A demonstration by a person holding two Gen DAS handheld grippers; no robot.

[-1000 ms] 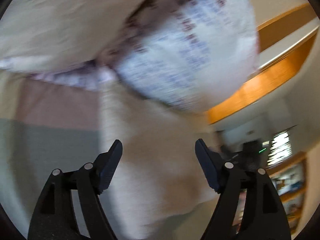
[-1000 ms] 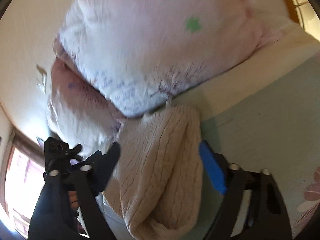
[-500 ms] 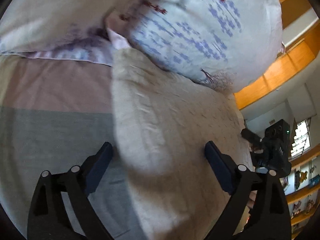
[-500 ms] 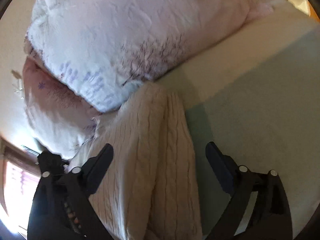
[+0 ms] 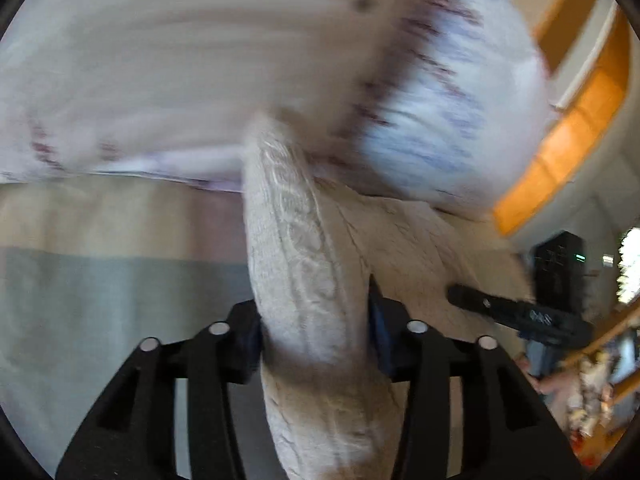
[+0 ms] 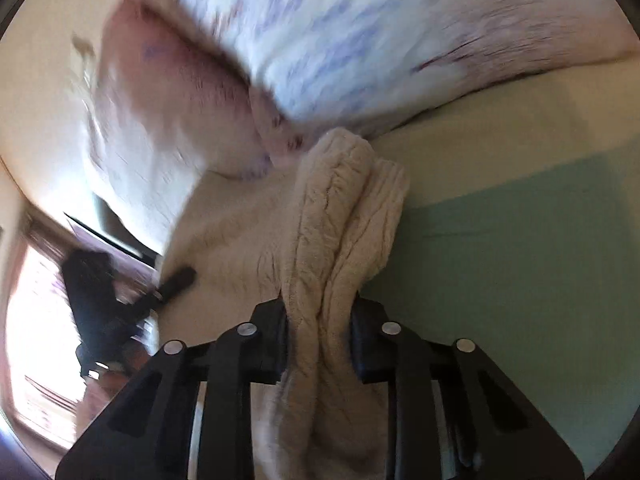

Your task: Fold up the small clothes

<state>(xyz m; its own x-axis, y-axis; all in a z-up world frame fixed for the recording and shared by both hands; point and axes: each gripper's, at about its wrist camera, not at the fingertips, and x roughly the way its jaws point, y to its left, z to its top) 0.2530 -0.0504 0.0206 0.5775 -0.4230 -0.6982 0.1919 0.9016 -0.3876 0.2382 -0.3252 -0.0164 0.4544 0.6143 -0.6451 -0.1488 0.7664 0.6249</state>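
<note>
The bed (image 5: 92, 292) fills the lower part of both views, a smooth flat sheet in wide bands of cream, dusty pink and grey-green. Two plump pillows (image 6: 360, 44) lie at its head, soft and rounded, their pale covers printed with blurred purple and blue marks; motion blur hides the pattern's detail. An orange wooden headboard (image 5: 568, 136) curves past the pillows in the left view. The sweater (image 5: 304, 280) is cream, thick cable knit with raised twisted ribs, and lies on the sheet with its far end touching the pillows. Part of it spreads flat, while two edges are gathered into fat, rolled ridges. The left gripper (image 5: 316, 336) is clamped on one ridge, the knit bulging between its black fingers and running forward toward the pillows. The right gripper (image 6: 318, 336) is likewise closed on a bunched fold, the fabric squeezed narrow at the pads and fanning wider beyond them. Each gripper shows as a dark blurred shape in the other's view, at the sweater's far side.
</note>
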